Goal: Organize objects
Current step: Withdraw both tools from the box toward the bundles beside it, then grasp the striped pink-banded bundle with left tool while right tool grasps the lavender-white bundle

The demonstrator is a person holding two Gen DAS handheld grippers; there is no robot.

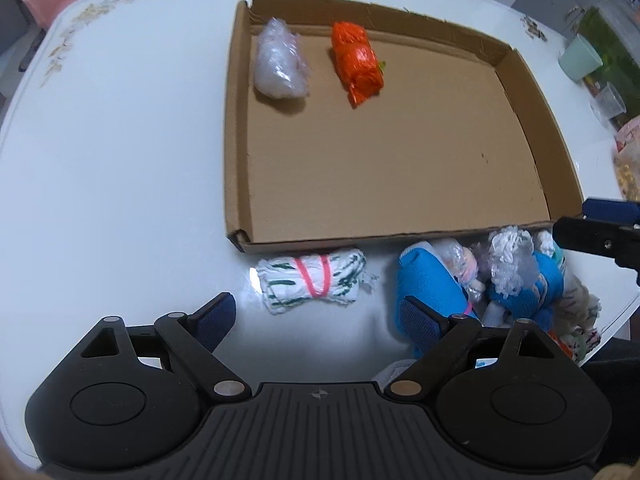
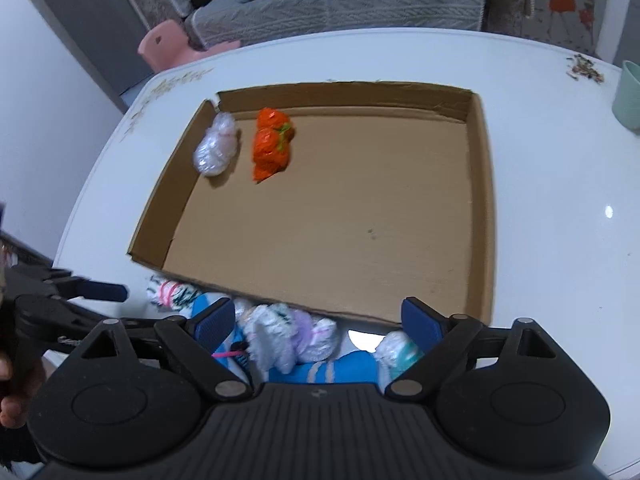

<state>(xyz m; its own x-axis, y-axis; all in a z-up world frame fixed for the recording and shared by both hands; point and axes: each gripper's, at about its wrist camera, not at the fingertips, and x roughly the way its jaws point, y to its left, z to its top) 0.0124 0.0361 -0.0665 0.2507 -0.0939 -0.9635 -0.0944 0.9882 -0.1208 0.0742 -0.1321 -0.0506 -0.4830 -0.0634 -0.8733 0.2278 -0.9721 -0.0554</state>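
1. Brown cardboard tray (image 1: 240, 128) lies on the white bench (image 1: 120, 160); a clear bundle (image 1: 280, 62) and an orange bundle (image 1: 358, 62) sit side by side at its far left corner, the rest of its floor bare.
2. A green-striped white bundle (image 1: 312, 282) and a heap of socks (image 1: 516, 280) crowd the tray's near wall.
3. Left tongs (image 1: 320, 320) and right tongs (image 2: 320, 322) both stand apart, gripping nothing.
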